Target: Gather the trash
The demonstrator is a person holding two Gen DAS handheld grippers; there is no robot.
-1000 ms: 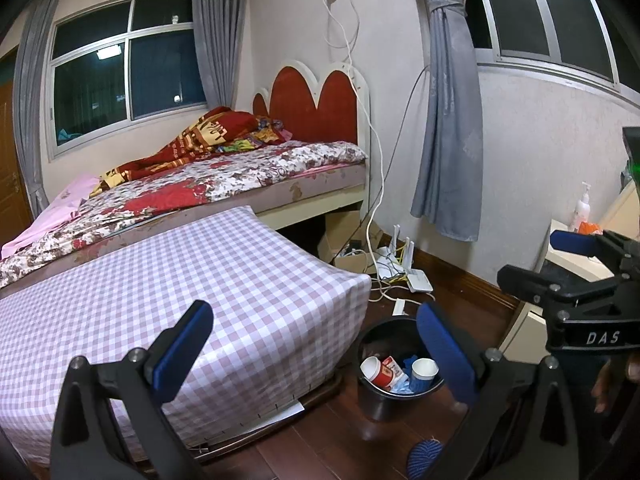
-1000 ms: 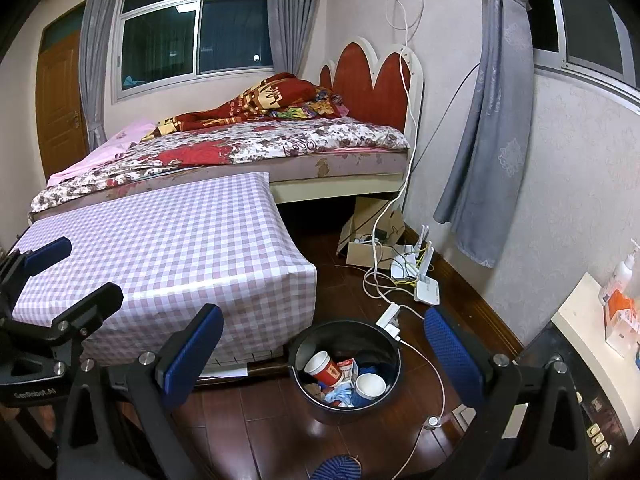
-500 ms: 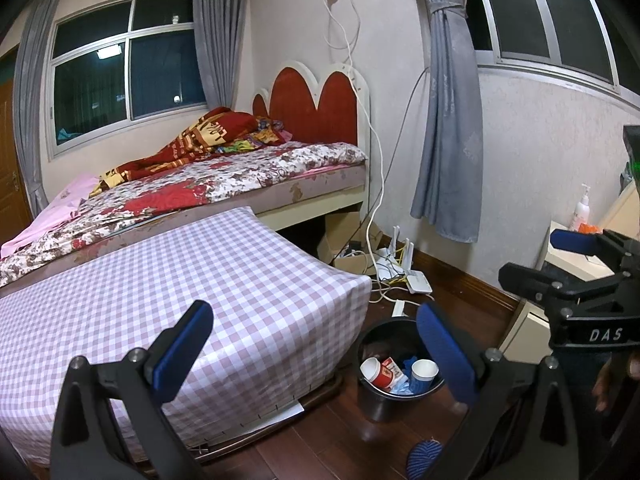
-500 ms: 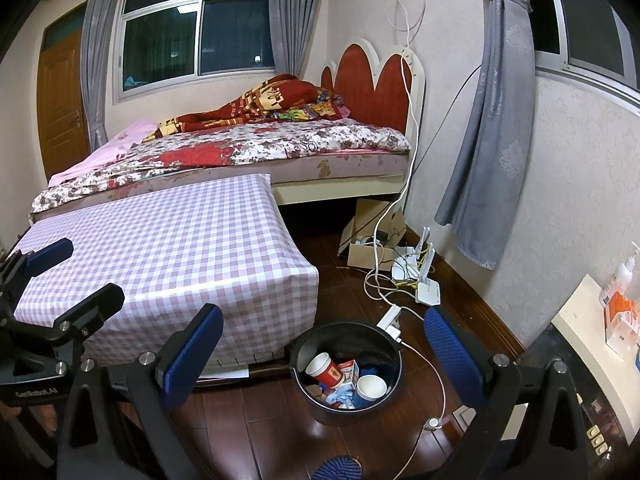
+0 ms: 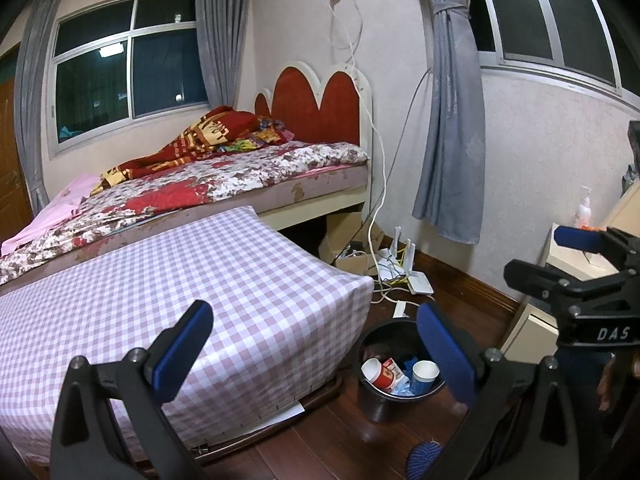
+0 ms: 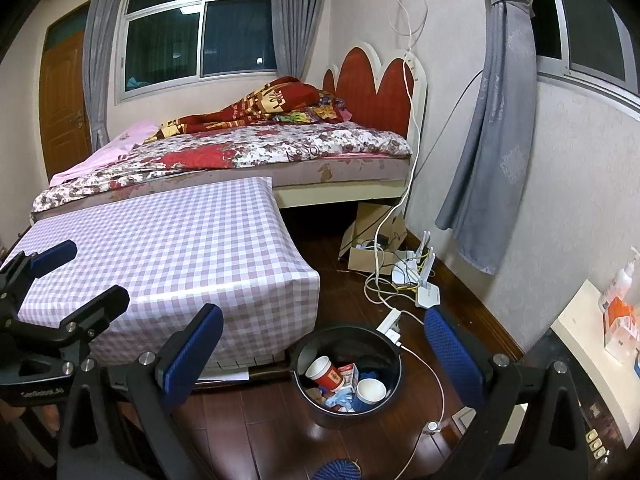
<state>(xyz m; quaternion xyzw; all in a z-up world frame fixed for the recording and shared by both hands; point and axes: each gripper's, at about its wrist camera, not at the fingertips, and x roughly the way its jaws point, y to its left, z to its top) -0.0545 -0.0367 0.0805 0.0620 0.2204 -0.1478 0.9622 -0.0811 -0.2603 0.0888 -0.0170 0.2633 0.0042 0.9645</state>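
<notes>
A black trash bin (image 5: 376, 400) (image 6: 316, 410) stands on the wood floor beside the checked table. It holds a red and white paper cup (image 5: 374, 370) (image 6: 326, 372), a white cup (image 5: 425, 372) (image 6: 371, 390), a small carton and blue wrappers. My left gripper (image 5: 316, 350) is open and empty, held above the table's corner and the bin. My right gripper (image 6: 326, 354) is open and empty, above the bin. Each gripper shows at the edge of the other's view.
A table with a pink checked cloth (image 5: 168, 296) (image 6: 180, 256) fills the left. A bed (image 6: 260, 148) lies behind it. Cables, a power strip (image 6: 390, 320), routers (image 5: 404, 268) and a cardboard box sit by the wall. A white cabinet (image 6: 592, 344) with bottles stands right.
</notes>
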